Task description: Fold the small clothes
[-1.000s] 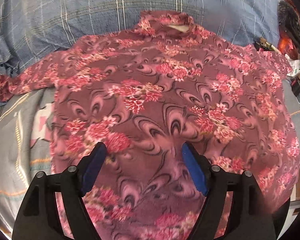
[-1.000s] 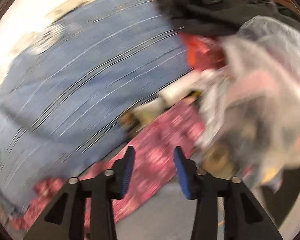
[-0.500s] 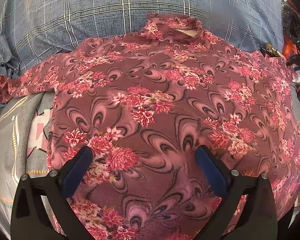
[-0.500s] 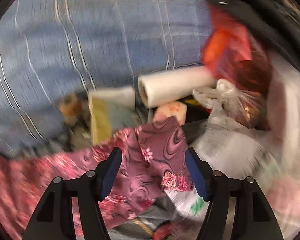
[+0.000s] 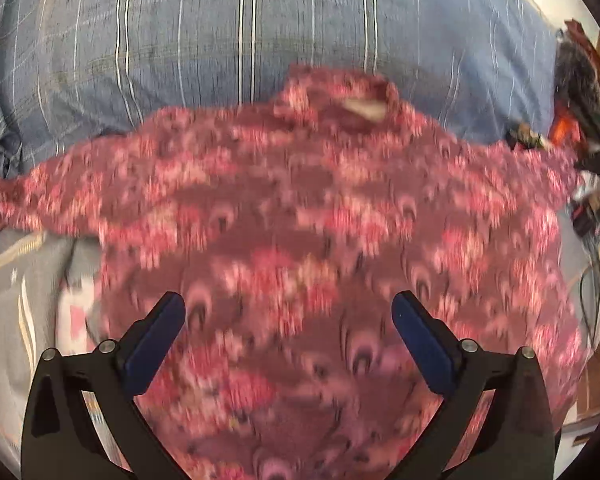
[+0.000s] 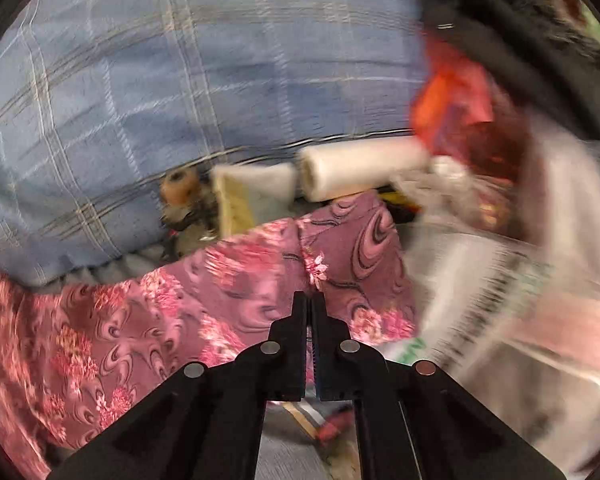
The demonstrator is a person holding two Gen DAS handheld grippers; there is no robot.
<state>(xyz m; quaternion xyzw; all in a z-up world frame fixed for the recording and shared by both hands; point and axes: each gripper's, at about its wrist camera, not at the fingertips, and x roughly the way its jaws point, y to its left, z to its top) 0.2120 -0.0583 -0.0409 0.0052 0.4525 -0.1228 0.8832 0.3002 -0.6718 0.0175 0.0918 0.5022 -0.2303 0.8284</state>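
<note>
Left gripper (image 5: pixel 288 312) spread wide, hovering over the one floral top (image 5: pixel 300 220), spread flat on the bed, collar at far edge against blue plaid pillow (image 5: pixel 260 32). Right gripper (image 6: pixel 309 300) pinched closed on the top's sleeve (image 6: pixel 340 248) cuff. One white roll (image 6: pixel 360 168) beyond. Print on plastic bag (image 6: pixel 480 280) unreadable.

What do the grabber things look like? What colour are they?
Both are black plastic. The left gripper has two angled fingers with dark blue pads and round silver rivets. The right gripper has the same black frame, silver rivets and a blue pad edge. No cables or sleeves show.
</note>
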